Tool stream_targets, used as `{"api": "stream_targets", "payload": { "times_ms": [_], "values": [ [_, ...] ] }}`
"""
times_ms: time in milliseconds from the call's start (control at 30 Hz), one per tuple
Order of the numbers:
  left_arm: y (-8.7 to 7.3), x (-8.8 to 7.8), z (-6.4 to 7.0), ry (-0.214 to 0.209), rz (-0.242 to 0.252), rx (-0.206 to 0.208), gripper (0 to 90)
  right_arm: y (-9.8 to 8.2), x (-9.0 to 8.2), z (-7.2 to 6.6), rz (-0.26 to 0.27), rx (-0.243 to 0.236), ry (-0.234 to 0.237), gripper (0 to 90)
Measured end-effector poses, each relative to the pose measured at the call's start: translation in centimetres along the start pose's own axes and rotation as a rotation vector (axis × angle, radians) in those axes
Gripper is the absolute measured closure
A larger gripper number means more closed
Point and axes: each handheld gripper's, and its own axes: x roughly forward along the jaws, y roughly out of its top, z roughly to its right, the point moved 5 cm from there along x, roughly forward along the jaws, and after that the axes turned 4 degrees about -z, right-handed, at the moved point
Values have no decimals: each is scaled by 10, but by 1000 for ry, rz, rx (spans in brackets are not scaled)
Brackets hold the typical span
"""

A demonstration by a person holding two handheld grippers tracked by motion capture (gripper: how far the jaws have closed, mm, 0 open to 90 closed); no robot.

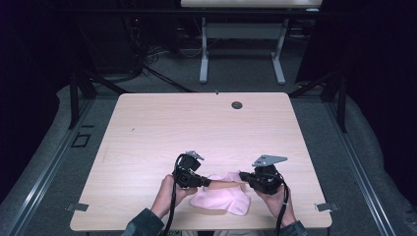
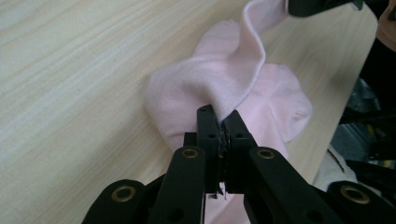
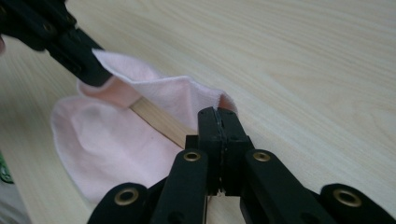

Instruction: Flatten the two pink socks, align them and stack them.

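Pink cloth point(image 1: 222, 199) lying on the table point(image 1: 162, 128), one edge pinched by the left gripper point(image 2: 218, 122), another edge clamped by the right gripper point(image 3: 217, 114).

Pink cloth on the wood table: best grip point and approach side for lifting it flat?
Grip the thin hemmed edge at two spaced points, one from each side, jaws low and nearly level. The soft pink cloth lies crumpled on the light wooden table; only its raised edge gives something thin to pinch. The left gripper and right gripper are each shut on that edge, which stretches between them.
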Motion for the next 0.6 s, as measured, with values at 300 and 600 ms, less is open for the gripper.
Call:
{"api": "stream_targets", "payload": {
  "times_ms": [300, 600],
  "values": [
    [8, -1, -29, -84, -6, -107, 832, 34, 13, 34, -90, 155, -41, 899],
    [7, -1, -50, 64, 31, -148, 621, 37, 40, 55, -110, 150, -95, 780]
  ]
}}
